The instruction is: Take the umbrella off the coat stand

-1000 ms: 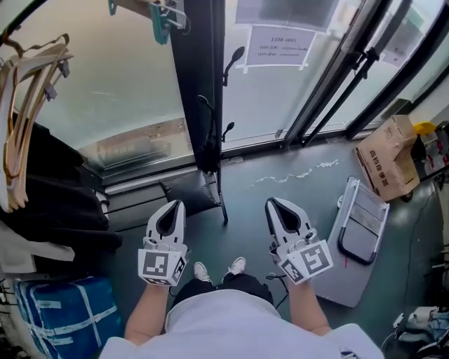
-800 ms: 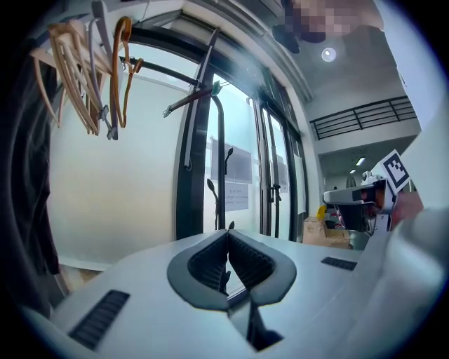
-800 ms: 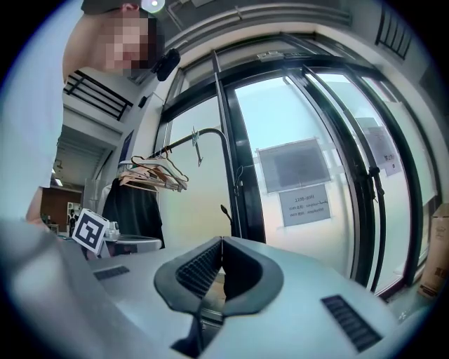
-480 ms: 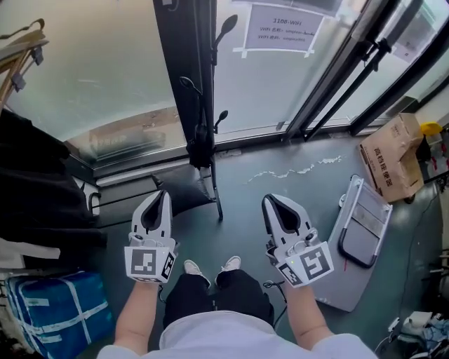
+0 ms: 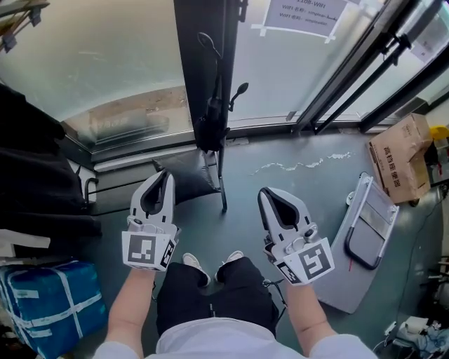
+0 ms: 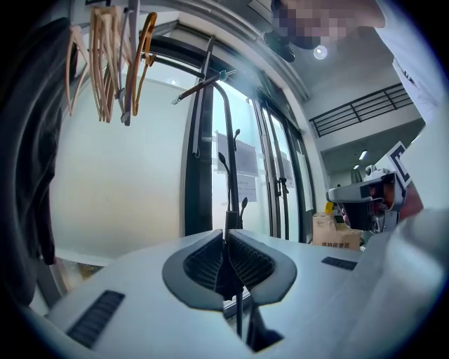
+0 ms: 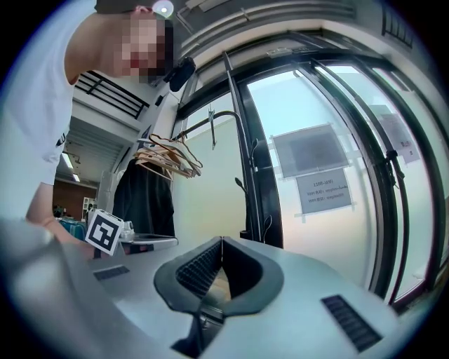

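The umbrella [image 5: 210, 130], as best could be told, was the dark folded bundle hanging against the pole of the stand [image 5: 222, 188], at about 12 o'clock in the head view. It was well apart from both grippers. The stand stood on the grey floor just before a black frame post and the window glass, with a hook [image 5: 241, 88] jutting out at 1 o'clock of the bundle. In the left gripper view the stand [image 6: 229, 175] rose straight ahead, beyond the jaws. The left gripper [image 5: 165, 174] lay at 7 o'clock of the umbrella, its jaws pressed together on nothing. The right gripper [image 5: 264, 192] lay at 5 o'clock, its jaws likewise pressed together and empty. Both pointed toward the window. Between them, lower down, the person's shoes [image 5: 193, 265] showed. Dark coats [image 5: 35, 175] hung at 9 o'clock, with a blue bag [image 5: 42, 301] beneath at 8 o'clock. A folded grey stool [image 5: 368, 231] lay at 4 o'clock and a box [image 5: 400, 158] at 3 o'clock. A notice [image 5: 302, 14] was taped to the glass at 1 o'clock.
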The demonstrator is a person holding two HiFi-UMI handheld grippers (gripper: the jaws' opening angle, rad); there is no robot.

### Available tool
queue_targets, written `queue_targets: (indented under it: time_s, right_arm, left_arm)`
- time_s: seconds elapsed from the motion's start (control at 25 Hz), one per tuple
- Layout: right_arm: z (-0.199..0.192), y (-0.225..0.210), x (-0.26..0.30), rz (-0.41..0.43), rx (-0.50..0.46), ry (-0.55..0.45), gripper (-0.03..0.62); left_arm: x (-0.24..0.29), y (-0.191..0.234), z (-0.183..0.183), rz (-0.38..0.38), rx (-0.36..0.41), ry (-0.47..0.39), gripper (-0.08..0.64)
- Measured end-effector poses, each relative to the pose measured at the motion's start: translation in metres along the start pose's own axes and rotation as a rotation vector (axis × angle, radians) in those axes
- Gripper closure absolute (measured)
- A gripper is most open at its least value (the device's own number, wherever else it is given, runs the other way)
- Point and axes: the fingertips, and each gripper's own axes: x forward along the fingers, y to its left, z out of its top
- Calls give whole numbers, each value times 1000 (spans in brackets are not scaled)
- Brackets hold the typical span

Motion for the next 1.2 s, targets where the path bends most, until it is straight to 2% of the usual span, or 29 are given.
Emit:
queue_targets:
  time_s: [0.52, 0.68, 0.96, 1.2]
  right_arm:
    - [-59, 11, 30, 33, -44, 5, 574]
    - [-73, 14, 36, 44, -50, -4, 574]
    - [-88, 15, 43, 48, -71, -17, 574]
    - [-99, 17, 51, 53, -88, -31, 574]
  left_arm:
    - [37, -1, -58, -67, -6, -13, 531]
    - [50, 2, -72, -82, -6, -23, 487]
    - [70, 8, -88, -90, -23, -45, 474]
    - [93, 7, -103, -134, -18, -44, 439]
